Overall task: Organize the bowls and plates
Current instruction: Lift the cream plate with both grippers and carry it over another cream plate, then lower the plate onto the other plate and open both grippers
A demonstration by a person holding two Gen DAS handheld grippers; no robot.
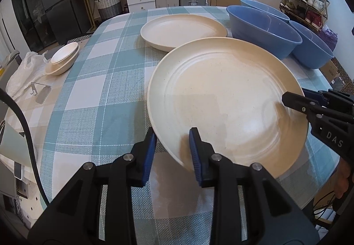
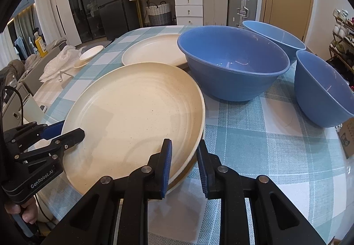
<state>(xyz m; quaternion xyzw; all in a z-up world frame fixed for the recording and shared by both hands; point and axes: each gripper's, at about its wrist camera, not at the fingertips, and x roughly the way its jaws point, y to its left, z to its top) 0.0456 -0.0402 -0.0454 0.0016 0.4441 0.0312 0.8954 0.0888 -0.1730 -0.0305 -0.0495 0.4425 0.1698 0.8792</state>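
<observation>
Both grippers are set at the rim of the near plate (image 1: 225, 98) with jaws spread, one finger over the plate and one outside it. On the left gripper (image 1: 172, 152) a clear gap is seen between the blue pads (image 1: 148, 156) and the rim, so nothing is gripped. On the right gripper (image 2: 184, 160) the pads (image 2: 167, 167) likewise stand apart with the rim between them; contact with the rim cannot be told. In the left wrist view the right gripper is seen at the plate's right edge, its upper finger over the rim.

The near plate, cream and ringed, is seen with its far edge raised over the far plate (image 1: 183, 31), which lies flat on the checked tablecloth (image 1: 93, 94). In the right wrist view a second rim is seen just under the near plate's edge by the pads.

Three blue bowls are placed at the right of the plates: a big bowl (image 2: 232, 63) just beside the near plate, a second bowl (image 2: 274, 33) behind it, and a third bowl (image 2: 323, 87) nearer the table's right edge.

At the table's left edge a small cream dish stack (image 1: 63, 59) is seen, with a white plastic bag (image 1: 24, 72) beside it.
</observation>
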